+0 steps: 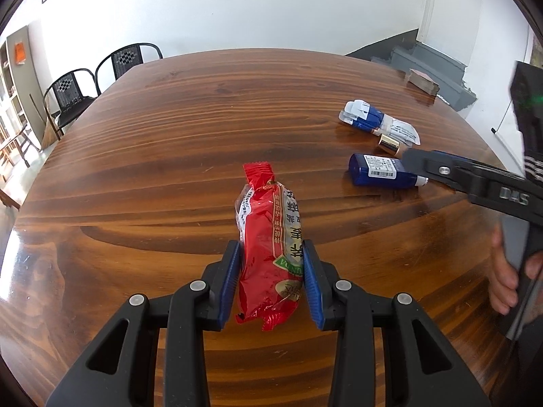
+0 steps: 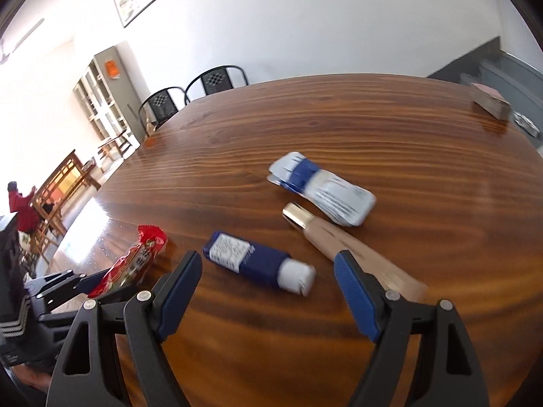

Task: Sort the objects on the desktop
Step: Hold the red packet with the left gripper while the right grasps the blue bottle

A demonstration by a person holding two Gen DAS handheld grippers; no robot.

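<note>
Left wrist view: left gripper (image 1: 269, 283) is clamping the red snack packet (image 1: 268, 254) above the tabletop (image 1: 169, 129). Right gripper (image 2: 268, 291) is hanging wide apart, approaching the blue tube (image 2: 258, 264); sorting is remaining largely unfinished.

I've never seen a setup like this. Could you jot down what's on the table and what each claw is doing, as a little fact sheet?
Surface: wooden table
Left gripper: shut on red snack packet
Right gripper: open, empty, above the table
Near right gripper: dark blue tube, white cap
Beside it: beige tube, gold cap
Farther back: blue-and-white sachets
Far corner: small stack, perhaps cards
</note>
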